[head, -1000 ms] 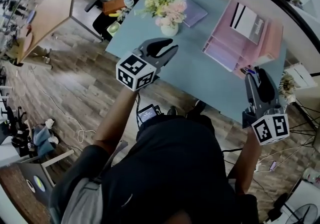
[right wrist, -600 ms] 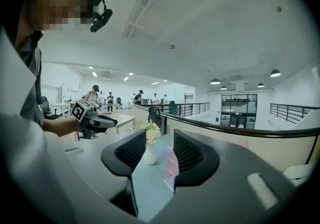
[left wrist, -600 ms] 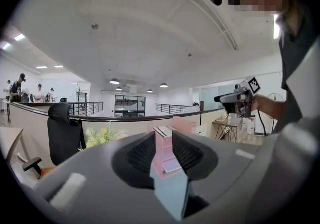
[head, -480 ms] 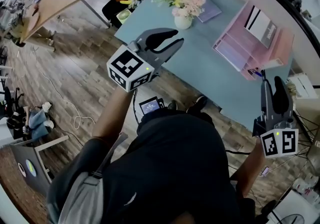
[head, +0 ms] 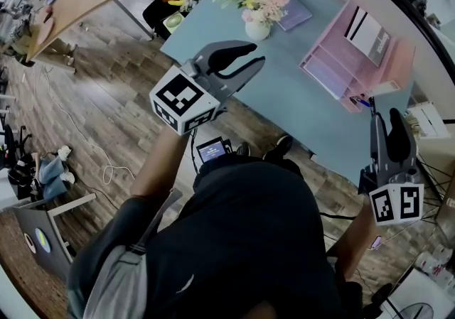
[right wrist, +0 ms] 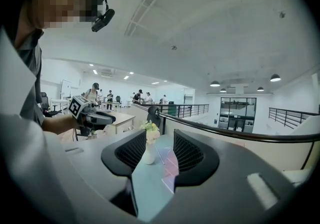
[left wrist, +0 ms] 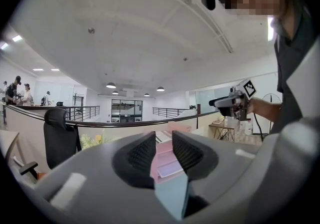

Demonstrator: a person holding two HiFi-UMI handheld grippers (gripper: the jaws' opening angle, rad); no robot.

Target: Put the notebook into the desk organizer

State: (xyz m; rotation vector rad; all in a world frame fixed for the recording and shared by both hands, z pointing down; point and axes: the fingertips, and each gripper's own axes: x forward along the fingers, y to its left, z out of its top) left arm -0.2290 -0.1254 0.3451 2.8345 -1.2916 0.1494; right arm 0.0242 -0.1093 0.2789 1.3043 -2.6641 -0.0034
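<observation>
Left gripper (head: 254,55) raised over the near edge of the teal table (head: 284,108), jaws apart, nothing between them. Right gripper (head: 386,120) off the table's right corner, jaws just closed partway yet clearly apart, likewise empty. Lavender notebook (head: 297,13) flat on the table just beside the vase of flowers (head: 258,5), well apart from both grippers. Pink desk organizer (head: 334,62) to its right, a white booklet (head: 370,33) lying in it.

Dark short-sleeved shirt (head: 242,232). Grey left gripper (head: 257,55) and right gripper (head: 384,115), black ribbed pads (right wrist: 132,150). White marker cubes (head: 183,101) behind the fingers (head: 227,51).
</observation>
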